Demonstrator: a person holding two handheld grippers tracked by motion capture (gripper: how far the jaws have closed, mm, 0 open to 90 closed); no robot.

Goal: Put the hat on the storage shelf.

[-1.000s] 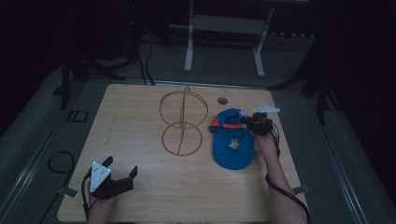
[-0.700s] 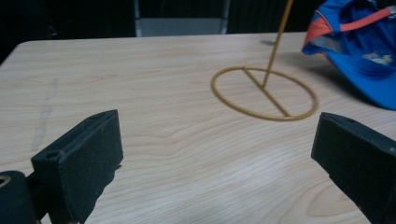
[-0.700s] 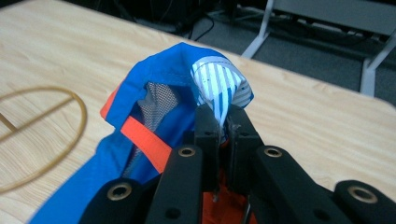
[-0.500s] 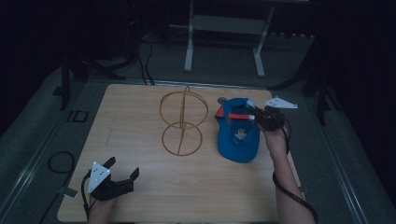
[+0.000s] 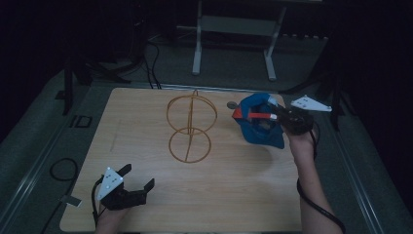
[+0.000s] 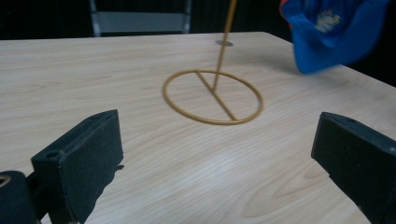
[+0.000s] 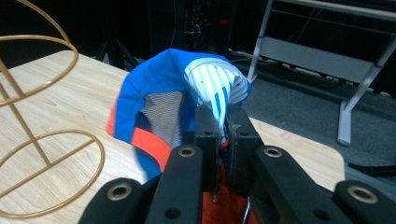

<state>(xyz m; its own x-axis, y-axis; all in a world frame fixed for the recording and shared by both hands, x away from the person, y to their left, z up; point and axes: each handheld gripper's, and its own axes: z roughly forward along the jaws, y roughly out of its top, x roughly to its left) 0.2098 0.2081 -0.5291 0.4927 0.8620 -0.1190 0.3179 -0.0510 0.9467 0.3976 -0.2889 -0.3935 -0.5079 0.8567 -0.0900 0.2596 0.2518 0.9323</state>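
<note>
While our right hand-held gripper pinched the blue cap above the counter, its thin fabric hold risked slipping; our left hand-held gripper rested released.

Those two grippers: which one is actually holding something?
The right gripper, at the table's far right. Its jaws are shut on the blue cap, lifting it. The left gripper sits near the front edge, jaws open.

No legible text anywhere.
</note>
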